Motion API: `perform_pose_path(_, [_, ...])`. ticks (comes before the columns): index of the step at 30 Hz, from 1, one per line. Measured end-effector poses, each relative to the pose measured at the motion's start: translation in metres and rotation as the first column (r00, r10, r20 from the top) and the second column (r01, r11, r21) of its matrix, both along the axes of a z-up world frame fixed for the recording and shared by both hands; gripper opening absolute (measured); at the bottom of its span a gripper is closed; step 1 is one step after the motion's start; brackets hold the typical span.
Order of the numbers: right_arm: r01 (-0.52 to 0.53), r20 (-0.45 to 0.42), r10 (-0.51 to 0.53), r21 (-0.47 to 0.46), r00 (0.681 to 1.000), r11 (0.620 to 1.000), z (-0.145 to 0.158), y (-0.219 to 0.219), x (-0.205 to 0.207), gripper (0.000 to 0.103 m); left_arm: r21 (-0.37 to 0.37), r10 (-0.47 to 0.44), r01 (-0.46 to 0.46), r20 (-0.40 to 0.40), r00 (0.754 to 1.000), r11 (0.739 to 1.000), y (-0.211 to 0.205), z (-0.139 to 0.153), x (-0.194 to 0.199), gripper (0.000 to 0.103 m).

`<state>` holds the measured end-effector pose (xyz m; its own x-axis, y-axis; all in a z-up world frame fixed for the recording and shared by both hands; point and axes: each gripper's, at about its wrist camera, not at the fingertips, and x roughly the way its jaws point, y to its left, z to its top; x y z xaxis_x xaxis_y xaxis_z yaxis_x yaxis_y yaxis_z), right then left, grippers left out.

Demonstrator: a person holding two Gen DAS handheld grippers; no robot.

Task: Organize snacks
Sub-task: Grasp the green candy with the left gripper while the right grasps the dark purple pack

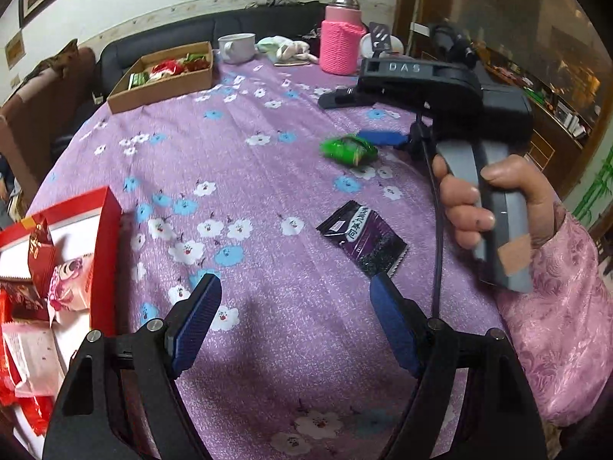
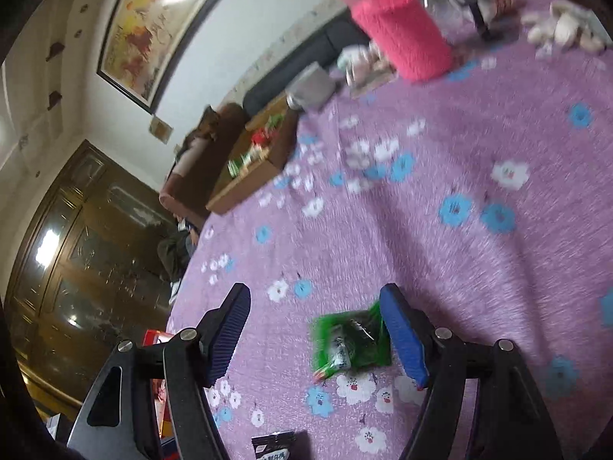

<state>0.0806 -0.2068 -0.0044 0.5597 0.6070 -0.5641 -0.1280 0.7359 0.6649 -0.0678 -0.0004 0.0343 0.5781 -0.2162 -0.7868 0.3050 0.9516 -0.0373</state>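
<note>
From my left camera, the left gripper hangs open and empty over the tablecloth; one dark packet lies just ahead, one green packet further off.

From my right camera, the right gripper is open, the green packet between its fingers, ungripped. It looks light, crinkly, slippery; I'd pinch the middle.

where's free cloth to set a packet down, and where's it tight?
Free: the wide stretch of tablecloth between the cardboard box, the red box and the green packet. Also the near edge below the left gripper. Crowded: far edge around the pink bottle and mug.
</note>
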Motion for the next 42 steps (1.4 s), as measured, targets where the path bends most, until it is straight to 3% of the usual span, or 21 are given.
perform_pose_path(1, [-0.052, -0.055, 0.053, 0.018, 0.997, 0.998, -0.006, 0.005, 0.005, 0.072, 0.002, 0.006, -0.006, -0.001, 1.000, 1.000, 0.001, 0.001, -0.001, 0.080])
perform_pose_path(3, [-0.142, -0.083, 0.146, 0.053, 0.986, 0.988, -0.003, 0.011, 0.004, 0.071, 0.004, 0.015, -0.015, 0.010, 1.000, 1.000, 0.006, 0.003, -0.003, 0.080])
perform_pose_path(4, [-0.239, -0.087, 0.256, 0.168, 0.963, 0.956, 0.000, 0.014, 0.002, 0.071, 0.005, 0.026, -0.026, 0.012, 1.000, 1.000, 0.011, 0.004, -0.005, 0.080])
perform_pose_path(6, [-0.299, -0.050, 0.321, 0.248, 0.946, 0.921, 0.009, 0.015, -0.003, 0.071, 0.005, 0.045, -0.045, 0.004, 0.999, 0.999, 0.017, 0.003, -0.004, 0.080])
perform_pose_path(8, [-0.254, 0.001, 0.256, 0.128, 0.967, 0.959, 0.022, 0.014, -0.010, 0.075, 0.002, 0.066, -0.066, -0.009, 0.998, 0.998, 0.023, 0.001, -0.003, 0.080])
perform_pose_path(10, [-0.193, -0.002, 0.193, 0.007, 0.981, 0.981, 0.024, 0.015, -0.011, 0.075, -0.005, 0.076, -0.076, -0.019, 0.997, 0.997, 0.026, -0.001, -0.001, 0.080])
perform_pose_path(13, [-0.216, -0.051, 0.217, 0.020, 0.975, 0.976, 0.014, 0.024, -0.009, 0.075, -0.009, 0.070, -0.071, -0.022, 0.997, 0.997, 0.024, -0.001, -0.001, 0.080])
perform_pose_path(16, [-0.242, -0.033, 0.240, -0.091, 0.970, 0.966, 0.018, 0.037, -0.013, 0.075, 0.026, 0.067, -0.067, 0.007, 0.998, 0.997, 0.023, 0.006, 0.000, 0.080])
perform_pose_path(20, [-0.318, -0.089, 0.306, -0.278, 0.948, 0.906, 0.025, 0.053, -0.033, 0.073, 0.058, 0.104, -0.107, 0.050, 0.993, 0.993, 0.035, 0.017, 0.002, 0.080])
perform_pose_path(27, [-0.401, -0.087, 0.423, -0.536, 0.902, 0.743, 0.027, 0.101, -0.093, 0.071, 0.116, 0.121, -0.133, 0.105, 0.987, 0.984, 0.056, 0.031, 0.012, 0.080])
perform_pose_path(28, [-0.404, -0.103, 0.426, -0.576, 0.899, 0.711, 0.020, 0.109, -0.100, 0.069, 0.130, 0.108, -0.123, 0.112, 0.988, 0.984, 0.056, 0.033, 0.016, 0.080])
perform_pose_path(30, [-0.400, -0.131, 0.414, -0.622, 0.901, 0.673, 0.007, 0.115, -0.102, 0.048, 0.157, 0.073, -0.091, 0.120, 0.990, 0.983, 0.052, 0.034, 0.021, 0.080])
perform_pose_path(31, [-0.365, -0.089, 0.411, -0.651, 0.907, 0.665, 0.006, 0.116, -0.103, 0.043, 0.169, 0.053, -0.074, 0.125, 0.991, 0.983, 0.049, 0.035, 0.024, 0.080])
perform_pose_path(33, [-0.343, -0.079, 0.383, -0.633, 0.920, 0.693, 0.007, 0.104, -0.098, 0.024, 0.186, 0.015, -0.040, 0.133, 0.991, 0.982, 0.043, 0.037, 0.027, 0.080])
perform_pose_path(37, [-0.233, -0.049, 0.249, -0.554, 0.967, 0.799, 0.003, 0.058, -0.073, 0.023, 0.242, -0.126, 0.083, 0.169, 0.978, 0.967, 0.023, 0.037, 0.037, 0.080])
perform_pose_path(40, [-0.119, -0.043, 0.112, -0.451, 0.993, 0.885, 0.001, 0.023, -0.057, 0.023, 0.298, -0.287, 0.236, 0.143, 0.947, 0.925, -0.001, 0.029, 0.048, 0.080])
perform_pose_path(42, [-0.047, -0.025, 0.040, -0.400, 0.999, 0.915, 0.002, 0.004, -0.052, 0.023, 0.316, -0.319, 0.272, 0.110, 0.941, 0.909, -0.013, 0.022, 0.057, 0.080])
